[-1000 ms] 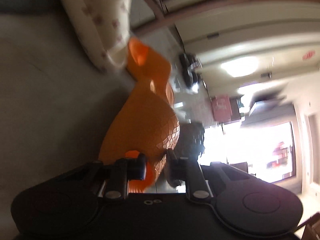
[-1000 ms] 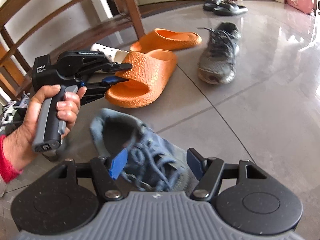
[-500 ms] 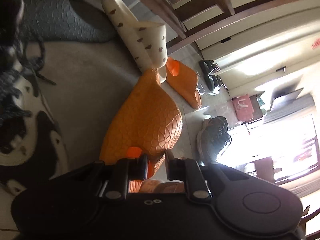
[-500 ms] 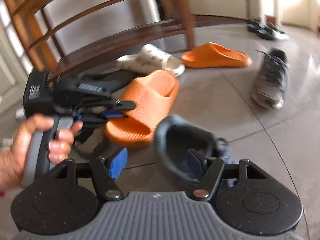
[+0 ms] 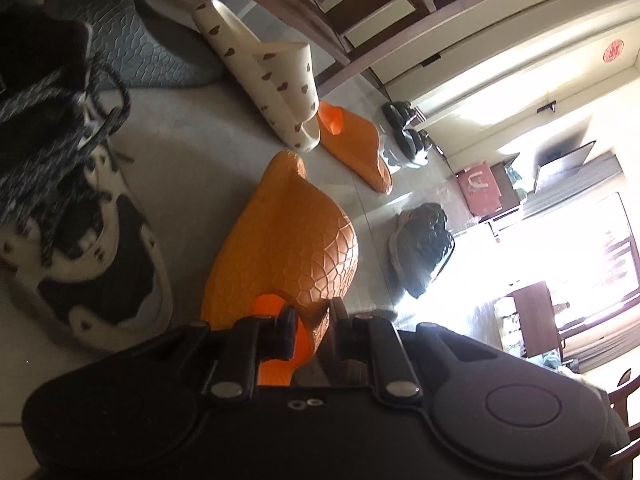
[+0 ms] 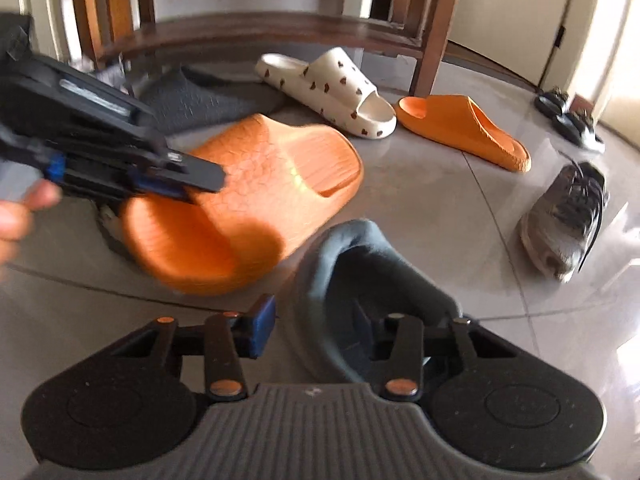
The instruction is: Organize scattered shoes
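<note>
My left gripper [image 5: 314, 332] is shut on the strap edge of a textured orange slide [image 5: 292, 236], which is tilted off the floor. In the right wrist view that left gripper [image 6: 192, 176] pinches the same slide [image 6: 260, 184]. My right gripper [image 6: 316, 330] straddles the heel collar of a blue-grey sneaker [image 6: 360, 256]. One finger is inside the opening and the blue pad is outside. Its jaws are closing, and a small gap still shows at the blue pad. The matching orange slide [image 6: 468, 128] lies on the floor farther back.
A cream slide with brown hearts [image 6: 332, 84] and a grey slide [image 6: 200, 100] lie by the wooden bench [image 6: 280, 28]. A grey laced sneaker [image 6: 568, 216] is at right, black sandals [image 6: 568, 120] beyond it. A black-and-white sneaker [image 5: 92, 240] sits left of the held slide.
The right gripper shifted from over the sneaker's laces to its heel collar, and its jaws narrowed. The left gripper carried the orange slide sideways, closer to the right gripper.
</note>
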Demonstrator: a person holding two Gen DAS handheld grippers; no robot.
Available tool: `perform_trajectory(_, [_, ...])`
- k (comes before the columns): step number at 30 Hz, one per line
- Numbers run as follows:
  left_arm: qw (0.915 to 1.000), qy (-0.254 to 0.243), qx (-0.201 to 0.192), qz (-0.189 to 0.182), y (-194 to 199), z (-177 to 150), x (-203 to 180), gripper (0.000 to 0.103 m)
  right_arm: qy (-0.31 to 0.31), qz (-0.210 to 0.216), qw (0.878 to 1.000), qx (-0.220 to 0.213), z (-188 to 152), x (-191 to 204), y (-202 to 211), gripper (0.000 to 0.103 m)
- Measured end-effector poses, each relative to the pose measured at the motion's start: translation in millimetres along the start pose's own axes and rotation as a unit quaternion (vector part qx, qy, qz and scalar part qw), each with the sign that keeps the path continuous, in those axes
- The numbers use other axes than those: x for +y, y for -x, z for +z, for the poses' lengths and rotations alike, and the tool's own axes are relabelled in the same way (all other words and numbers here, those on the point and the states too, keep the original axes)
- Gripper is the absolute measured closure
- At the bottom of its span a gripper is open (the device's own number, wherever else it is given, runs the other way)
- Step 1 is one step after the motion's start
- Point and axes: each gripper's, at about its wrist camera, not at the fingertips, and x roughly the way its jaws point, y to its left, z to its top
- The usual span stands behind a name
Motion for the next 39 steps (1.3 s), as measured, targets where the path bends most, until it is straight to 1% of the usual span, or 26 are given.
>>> perform_trajectory(2, [1.0,0.001,0.004,0.0,0,-4,1,0.09,0.014,0.003,1.0,0.007,-1,-1,-7,0.062])
perform_trajectory(3, [1.0,0.0,0.007,-0.001,1,-6,1,0.09,0.02,-0.004,1.0,0.005,-1,-1,-9,0.062])
perform_trajectory(4, [1.0,-0.002,0.009,-0.001,1,-8,2,0.09,0.031,-0.026,0.999,-0.004,1,0,-10,0.064])
perform_trajectory(5, [0.9999,-0.003,0.012,-0.002,1,-10,2,0.091,0.031,-0.039,0.999,-0.009,2,-1,-11,0.068])
perform_trajectory(7, [0.9998,-0.004,0.019,-0.003,1,-16,2,0.091,0.004,-0.079,0.997,-0.022,10,-11,-12,0.068])
perform_trajectory(9, [0.9996,0.001,0.027,-0.004,0,-22,4,0.09,-0.03,-0.075,0.997,-0.015,16,-21,-14,0.068])
perform_trajectory(11, [0.9995,0.006,0.032,-0.005,-2,-25,5,0.09,-0.045,-0.069,0.996,-0.02,16,-22,-10,0.067])
perform_trajectory(14, [0.9993,0.012,0.036,-0.003,-3,-28,8,0.093,-0.059,-0.062,0.996,-0.03,12,-17,-1,0.067])
perform_trajectory(17, [0.9983,0.013,0.056,-0.005,-3,-31,10,0.093,-0.07,-0.061,0.995,-0.043,6,-9,12,0.066])
perform_trajectory(20, [0.9968,-0.007,0.079,-0.01,2,-37,8,0.09,-0.081,-0.054,0.994,-0.055,6,-7,20,0.064])
perform_trajectory(23, [0.9959,-0.015,0.088,-0.013,7,-35,8,0.089,-0.098,-0.05,0.992,-0.063,9,-10,25,0.063])
perform_trajectory(24, [0.9957,-0.029,0.087,-0.013,9,-31,6,0.089,-0.103,-0.048,0.991,-0.064,10,-11,26,0.062])
perform_trajectory(25, [0.9951,-0.057,0.08,-0.012,13,-24,1,0.088,-0.108,-0.046,0.991,-0.066,10,-12,27,0.062])
perform_trajectory(27, [0.991,-0.111,0.074,-0.013,15,-11,-10,0.079,-0.119,-0.035,0.99,-0.068,11,-12,29,0.06])
perform_trajectory(28, [0.9848,-0.158,0.071,-0.011,15,1,-19,0.075,-0.122,-0.03,0.99,-0.07,11,-11,30,0.06])
perform_trajectory(29, [0.9786,-0.193,0.07,-0.011,14,10,-27,0.071,-0.123,-0.027,0.989,-0.071,10,-11,31,0.058])
perform_trajectory(30, [0.9703,-0.231,0.07,-0.006,10,18,-35,0.069,-0.122,-0.026,0.99,-0.072,10,-9,33,0.057])
perform_trajectory(31, [0.9564,-0.284,0.068,0.008,4,27,-46,0.069,-0.121,-0.025,0.99,-0.073,10,-8,34,0.057])
perform_trajectory(32, [0.9464,-0.316,0.066,0.018,0,30,-52,0.067,-0.12,-0.024,0.99,-0.074,10,-7,36,0.056])
perform_trajectory(33, [0.9328,-0.351,0.078,0.021,-6,31,-59,0.066,-0.119,-0.024,0.99,-0.077,10,-6,40,0.055])
perform_trajectory(34, [0.9126,-0.395,0.104,0.024,-18,31,-66,0.065,-0.119,-0.024,0.99,-0.077,9,-5,41,0.055])
perform_trajectory(36, [0.8755,-0.455,0.157,0.039,-42,23,-73,0.065,-0.119,-0.023,0.99,-0.077,7,-6,46,0.053])
perform_trajectory(37, [0.8632,-0.475,0.163,0.046,-48,18,-73,0.064,-0.118,-0.025,0.99,-0.075,5,-7,50,0.053])
perform_trajectory(38, [0.8579,-0.485,0.162,0.05,-52,14,-72,0.064,-0.119,-0.026,0.99,-0.074,3,-8,51,0.053])
perform_trajectory(39, [0.8579,-0.484,0.164,0.052,-55,12,-72,0.065,-0.121,-0.026,0.99,-0.073,2,-8,53,0.053])
